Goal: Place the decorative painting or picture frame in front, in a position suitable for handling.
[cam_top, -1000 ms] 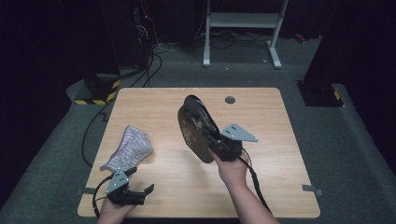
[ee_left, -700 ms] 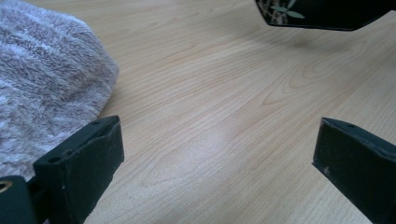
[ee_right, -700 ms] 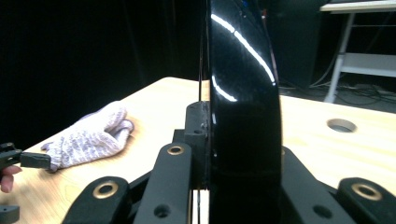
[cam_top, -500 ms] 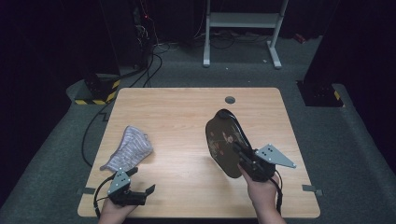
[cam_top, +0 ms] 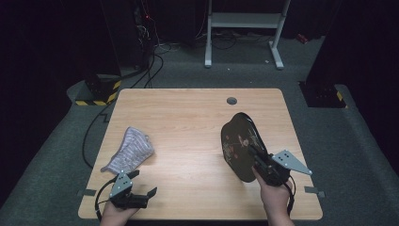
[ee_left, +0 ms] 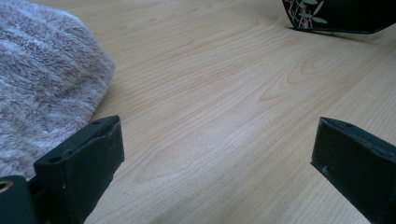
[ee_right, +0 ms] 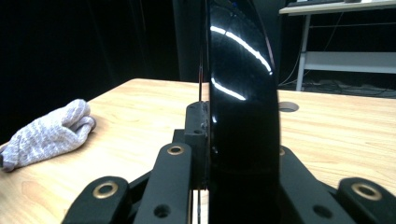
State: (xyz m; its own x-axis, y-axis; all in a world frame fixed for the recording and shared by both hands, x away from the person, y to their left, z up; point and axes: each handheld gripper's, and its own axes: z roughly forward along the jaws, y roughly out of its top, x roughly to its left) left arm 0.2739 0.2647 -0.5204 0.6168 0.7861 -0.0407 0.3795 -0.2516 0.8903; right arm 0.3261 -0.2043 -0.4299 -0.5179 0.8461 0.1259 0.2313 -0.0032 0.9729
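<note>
Black lacquered plate (cam_top: 240, 145) clamped on edge in right tool (cam_top: 259, 165) — left tool (cam_top: 141, 184) agape.

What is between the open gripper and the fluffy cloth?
Nothing visible. The left gripper sits open on the table, and the cloth lies just ahead of it, beside one of its fingers, with bare wood between. The black plate is far off in the right gripper.

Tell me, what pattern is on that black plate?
Pale leafy sprigs with small pinkish blossoms on the glossy black plate, best in the high view.
</note>
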